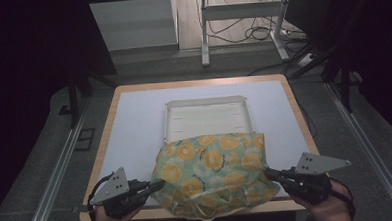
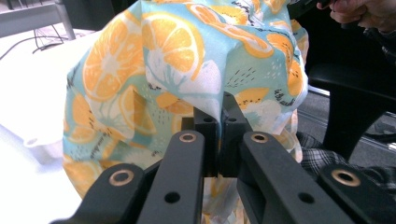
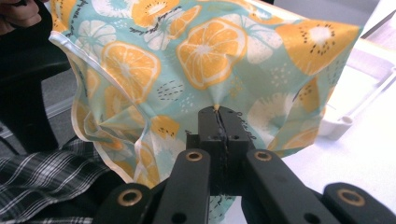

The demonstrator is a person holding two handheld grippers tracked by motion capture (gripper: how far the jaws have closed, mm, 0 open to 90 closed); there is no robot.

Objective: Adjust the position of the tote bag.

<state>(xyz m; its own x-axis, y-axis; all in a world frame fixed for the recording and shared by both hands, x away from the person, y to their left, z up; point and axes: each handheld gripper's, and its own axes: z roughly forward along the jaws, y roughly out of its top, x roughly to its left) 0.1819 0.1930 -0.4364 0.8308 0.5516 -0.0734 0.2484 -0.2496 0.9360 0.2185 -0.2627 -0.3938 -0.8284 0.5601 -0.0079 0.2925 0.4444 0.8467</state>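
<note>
- In the high view, the orange-print cloth (image 1: 214,172) is lying bunched on the near edge of the desk (image 1: 134,123), just in front of the white tray (image 1: 207,117) and overlapping the tray's near rim.
- The left claw (image 1: 157,185) is biting the cloth's left side and the right claw (image 1: 269,173) its right side, so the fabric is hanging between them in a loose hump, with some of it spilling past the desk edge.
- In the left gripper view, the left claw (image 2: 218,122) is standing clamped together on a pinched fold of the cloth (image 2: 187,70); the fabric is puckering out from the pinch, so it is looking thin, soft and light.
- In the right gripper view, the right claw (image 3: 218,122) is likewise clamped tight on a small tuck of the cloth (image 3: 201,56), with the tray (image 3: 348,119) lying beyond it on the desk.
- The pale hem (image 3: 88,74) is running down the draped side; whether either pinch is sitting on a true corner is hard to tell from these folds.
- Judging by how it drapes, the cloth is going to sag and slide rather than hold shape, so hems and corners are looking like the best places to take hold.
</note>
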